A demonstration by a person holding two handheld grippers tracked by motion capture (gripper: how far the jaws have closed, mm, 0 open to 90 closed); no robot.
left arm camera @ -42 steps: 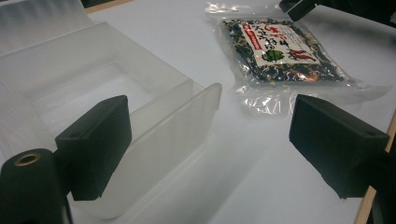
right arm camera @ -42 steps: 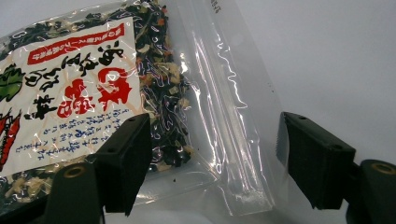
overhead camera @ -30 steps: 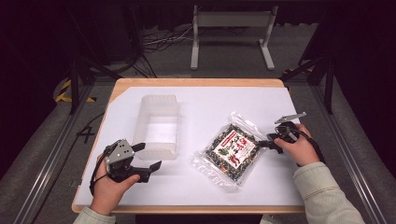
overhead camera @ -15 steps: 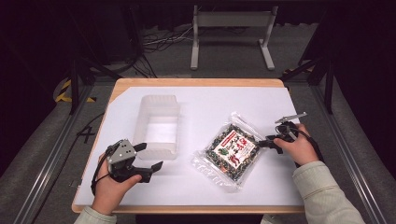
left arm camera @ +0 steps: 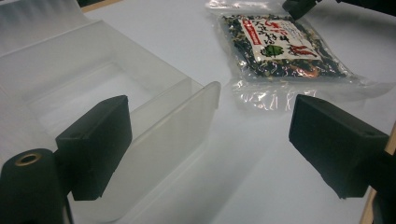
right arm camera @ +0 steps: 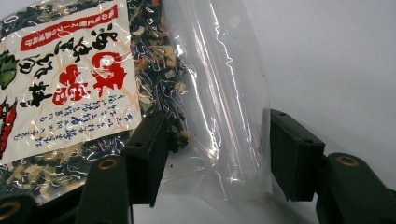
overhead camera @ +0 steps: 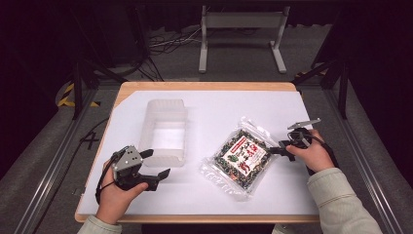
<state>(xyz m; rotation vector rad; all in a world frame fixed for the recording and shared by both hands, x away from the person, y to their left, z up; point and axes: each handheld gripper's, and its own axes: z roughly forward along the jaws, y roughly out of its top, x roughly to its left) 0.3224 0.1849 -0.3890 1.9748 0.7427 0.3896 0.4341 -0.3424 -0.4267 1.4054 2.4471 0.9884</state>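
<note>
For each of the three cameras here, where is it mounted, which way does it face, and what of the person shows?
High view: above the person's side, looking forward and down on the table; both forearms, left gripper, right gripper.
Left gripper view: rides that gripper, looks past its open jaws at the clear container and the packet.
Right gripper view: looks along its open jaws, which straddle the packet's clear edge.
All three share the packet.
</note>
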